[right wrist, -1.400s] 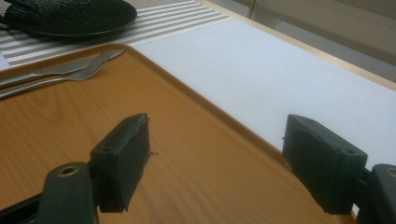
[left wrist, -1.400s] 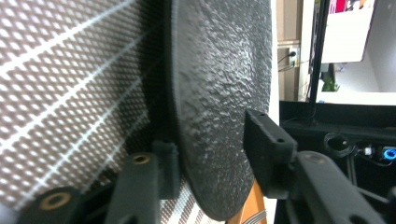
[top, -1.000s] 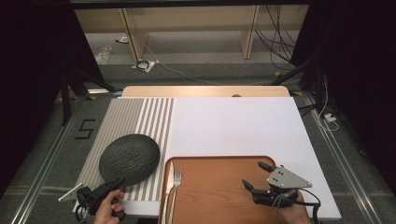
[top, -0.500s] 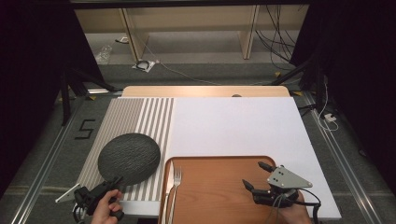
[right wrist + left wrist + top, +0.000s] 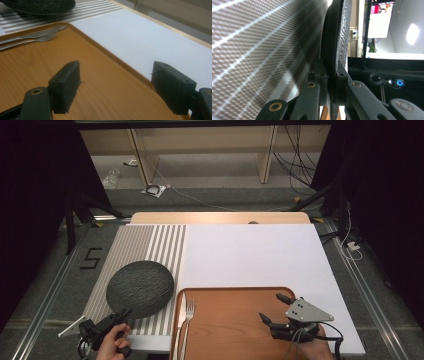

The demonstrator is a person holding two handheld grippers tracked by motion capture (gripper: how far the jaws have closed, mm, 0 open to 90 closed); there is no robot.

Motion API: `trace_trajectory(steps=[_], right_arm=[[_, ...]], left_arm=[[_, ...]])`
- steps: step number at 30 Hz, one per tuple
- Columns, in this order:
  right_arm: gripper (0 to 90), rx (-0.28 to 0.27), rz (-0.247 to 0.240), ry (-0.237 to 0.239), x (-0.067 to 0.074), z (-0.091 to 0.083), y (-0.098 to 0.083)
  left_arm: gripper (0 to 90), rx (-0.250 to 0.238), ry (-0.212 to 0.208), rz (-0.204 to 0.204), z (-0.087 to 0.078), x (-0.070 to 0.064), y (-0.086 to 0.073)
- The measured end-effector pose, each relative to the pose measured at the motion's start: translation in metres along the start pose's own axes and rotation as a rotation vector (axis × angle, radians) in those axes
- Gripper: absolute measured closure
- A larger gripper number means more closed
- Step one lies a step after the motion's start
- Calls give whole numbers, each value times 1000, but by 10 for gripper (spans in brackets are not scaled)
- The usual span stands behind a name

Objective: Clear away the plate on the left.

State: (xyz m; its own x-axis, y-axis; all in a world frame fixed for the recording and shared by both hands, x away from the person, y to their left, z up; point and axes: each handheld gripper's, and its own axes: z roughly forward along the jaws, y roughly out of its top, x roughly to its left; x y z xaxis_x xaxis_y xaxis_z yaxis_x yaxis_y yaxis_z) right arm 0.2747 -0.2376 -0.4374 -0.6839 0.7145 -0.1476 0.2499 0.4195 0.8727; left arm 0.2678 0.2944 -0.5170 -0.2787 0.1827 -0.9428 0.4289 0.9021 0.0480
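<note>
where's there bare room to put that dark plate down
The white mat between the striped placemat and the table's right edge is bare. The wooden tray is free right of the fork and knife. It is crowded near the right gripper. The left gripper clamps the dark plate.

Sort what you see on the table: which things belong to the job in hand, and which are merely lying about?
In hand: left gripper clamped on dark plate; striped mat beneath it.
Lying about: wooden tray, fork, knife, white sheet, open right gripper.
</note>
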Motion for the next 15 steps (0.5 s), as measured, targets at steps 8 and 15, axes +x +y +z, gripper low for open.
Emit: trace_trajectory(steps=[8, 15], right_arm=[[243, -1, 1, 0, 0, 0, 0], [244, 6, -6, -4, 0, 1, 0]], left_arm=[[842, 70, -27, 10, 3, -3, -8], [841, 125, -50, 33, 5, -7, -15]])
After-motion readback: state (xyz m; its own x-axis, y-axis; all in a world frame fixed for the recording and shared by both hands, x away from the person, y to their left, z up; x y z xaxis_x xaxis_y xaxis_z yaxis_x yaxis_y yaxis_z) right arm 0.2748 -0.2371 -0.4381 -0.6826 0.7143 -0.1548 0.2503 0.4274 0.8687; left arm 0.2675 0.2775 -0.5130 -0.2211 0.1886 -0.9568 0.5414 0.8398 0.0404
